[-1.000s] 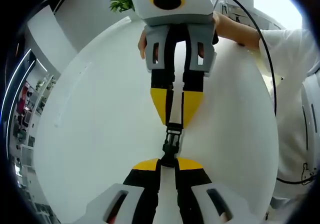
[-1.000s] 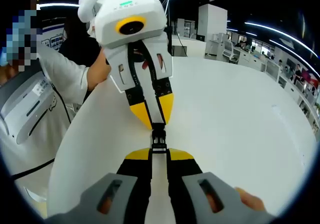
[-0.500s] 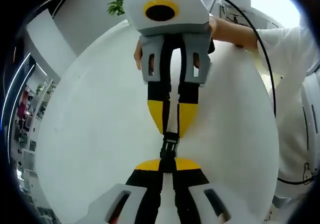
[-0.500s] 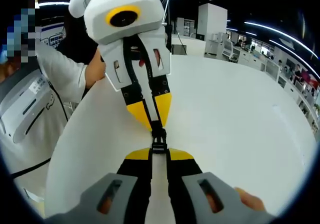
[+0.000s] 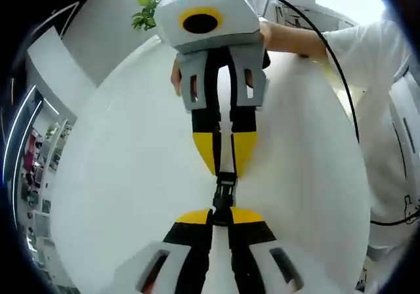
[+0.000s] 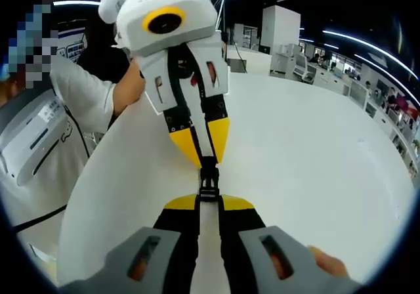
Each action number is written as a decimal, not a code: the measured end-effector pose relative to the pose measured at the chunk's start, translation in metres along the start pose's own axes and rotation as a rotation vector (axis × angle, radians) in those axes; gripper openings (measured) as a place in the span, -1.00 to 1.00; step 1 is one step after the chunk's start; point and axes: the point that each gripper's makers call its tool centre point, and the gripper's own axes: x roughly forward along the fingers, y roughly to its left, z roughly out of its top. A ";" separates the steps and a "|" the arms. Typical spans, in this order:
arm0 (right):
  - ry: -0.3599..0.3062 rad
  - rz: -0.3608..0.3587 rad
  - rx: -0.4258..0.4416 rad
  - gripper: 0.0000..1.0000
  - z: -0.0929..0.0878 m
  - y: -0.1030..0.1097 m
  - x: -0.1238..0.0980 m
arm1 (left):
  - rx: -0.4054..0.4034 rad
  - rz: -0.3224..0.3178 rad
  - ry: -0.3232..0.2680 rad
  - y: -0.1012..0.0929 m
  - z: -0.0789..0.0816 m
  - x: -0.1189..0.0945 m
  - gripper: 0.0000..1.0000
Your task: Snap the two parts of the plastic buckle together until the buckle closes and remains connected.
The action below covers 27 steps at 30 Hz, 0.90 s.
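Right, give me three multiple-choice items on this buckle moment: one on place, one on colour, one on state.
1. Where is the black buckle?
A. between the tips of the two grippers, above the white table
B. lying alone at the table's far edge
C. in the person's bare hand

2. What colour are the jaw tips of both grippers?
A. red
B. yellow
C. green

3. How do the left gripper and the right gripper stand?
A. both wide open
B. one open, one shut
C. each shut on its end of the buckle

Answers:
1 A: in the left gripper view the buckle spans the gap between the facing tips.
2 B: yellow pads show on all four jaws in both views.
3 C: the jaws of each pair close on the black plastic from opposite ends.
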 end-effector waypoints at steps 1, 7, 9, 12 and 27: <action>0.000 0.001 -0.001 -0.82 0.000 0.000 0.000 | 0.004 0.002 -0.001 0.000 0.000 0.000 -0.78; -0.001 0.004 -0.003 -0.82 0.000 0.002 0.000 | 0.013 0.007 0.000 0.001 -0.005 -0.003 -0.65; -0.003 0.004 -0.003 -0.82 0.000 0.002 0.000 | 0.002 -0.005 -0.008 0.001 -0.005 -0.004 -0.64; -0.004 0.009 -0.004 -0.81 0.000 0.003 0.001 | -0.014 -0.036 -0.025 -0.001 -0.006 -0.006 -0.57; 0.010 0.026 -0.024 -0.81 0.000 0.004 0.001 | -0.085 -0.170 -0.075 -0.009 -0.009 -0.001 -0.75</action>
